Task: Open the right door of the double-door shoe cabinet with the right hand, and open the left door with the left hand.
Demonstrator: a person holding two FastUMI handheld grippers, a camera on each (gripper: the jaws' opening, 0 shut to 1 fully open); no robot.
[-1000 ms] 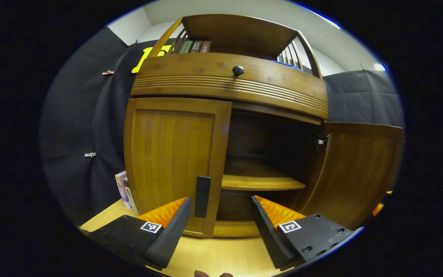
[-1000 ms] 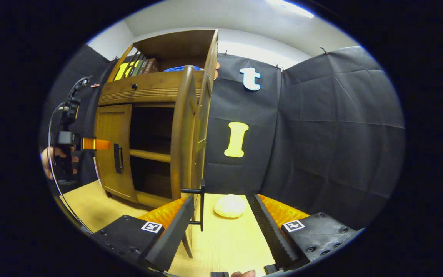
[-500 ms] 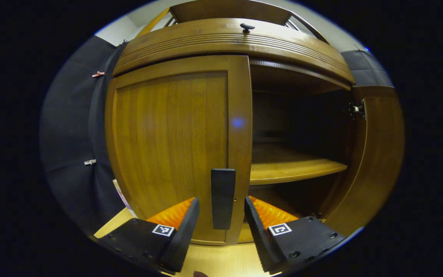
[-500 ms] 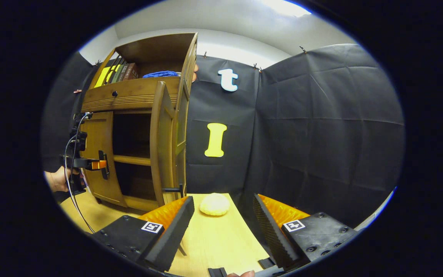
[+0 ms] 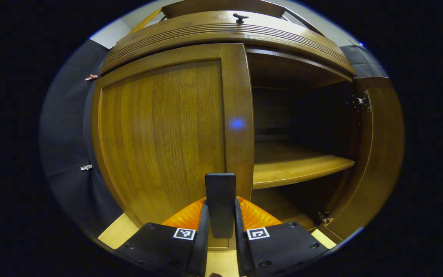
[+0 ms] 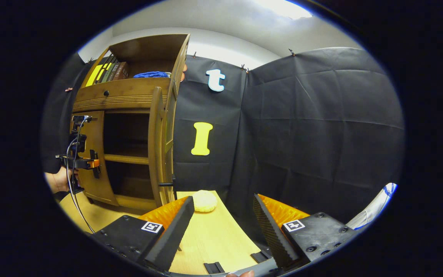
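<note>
- My left gripper (image 5: 220, 231) has closed since half a second ago: the 2 fingers then stood apart on either side of the left door's handle (image 5: 220, 204), and now both press on that black handle, one from each side.
- In the right gripper view the same gripper (image 6: 90, 164) sits at the handle, with a hand (image 6: 54, 181) behind it.
- The left door (image 5: 167, 142) looks flush with the cabinet (image 5: 225, 32), so it has not begun to swing.
- The right door (image 6: 156, 142) stands wide open, edge-on to my right camera; the shelf (image 5: 294, 167) inside is exposed.
- My right gripper (image 6: 221, 227) has backed away from that door over the last second. Its fingers are spread wide and hold nothing, above the table (image 6: 214, 238), well apart from the right handle (image 6: 166, 184).
- A pale round thing (image 6: 204, 201) lies on the table near the open door's foot.
- Judgement: the right half of the task is done; the grip on the left handle is set, and what remains is the pull, in an arc around the left hinges.
</note>
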